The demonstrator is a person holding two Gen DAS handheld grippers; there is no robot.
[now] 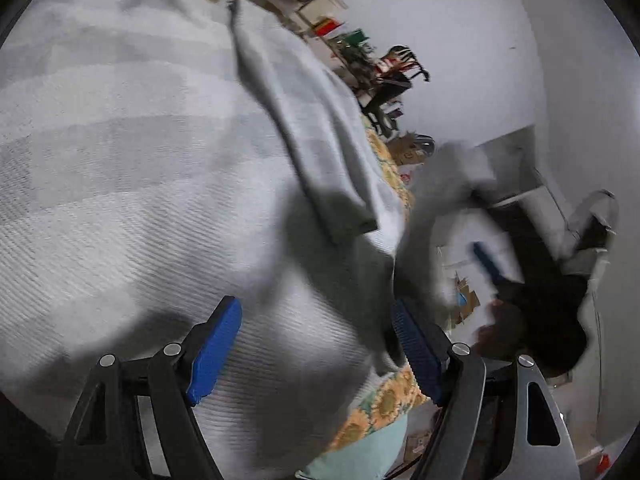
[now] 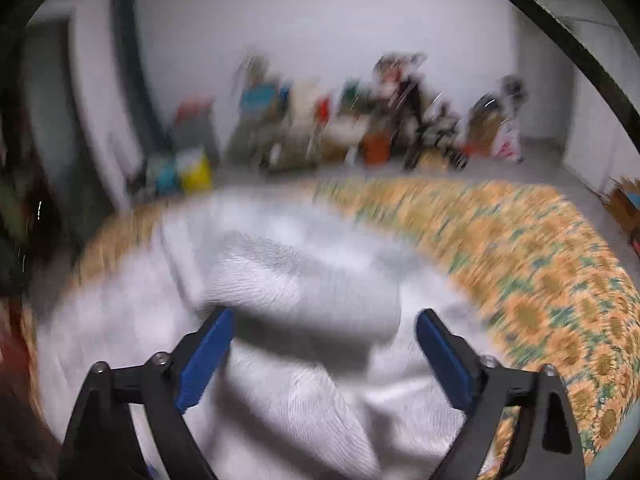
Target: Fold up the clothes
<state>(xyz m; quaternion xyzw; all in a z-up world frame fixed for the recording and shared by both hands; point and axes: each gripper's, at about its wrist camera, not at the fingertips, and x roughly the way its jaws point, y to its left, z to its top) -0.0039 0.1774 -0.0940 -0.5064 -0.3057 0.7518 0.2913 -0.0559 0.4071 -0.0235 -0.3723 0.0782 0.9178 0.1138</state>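
A pale grey knitted garment (image 1: 132,184) with faint wide stripes lies spread over a sunflower-print bedspread (image 1: 384,404). One flap or sleeve (image 1: 308,136) is folded across it. My left gripper (image 1: 316,312) hovers just above the garment, open, with nothing between its blue pads. In the right wrist view the same garment (image 2: 304,380) lies bunched with a raised fold (image 2: 296,280). My right gripper (image 2: 324,320) is open over that fold, and the view is motion-blurred. In the left wrist view the right gripper's blue fingertip (image 1: 486,260) shows blurred off the bed's edge.
The bedspread (image 2: 520,248) stretches bare to the right of the garment. A pale green cushion or sheet edge (image 1: 360,452) sits at the bed's near corner. Bags, boxes and clutter (image 2: 340,120) line the white far wall. A cardboard box (image 2: 624,200) stands at the right.
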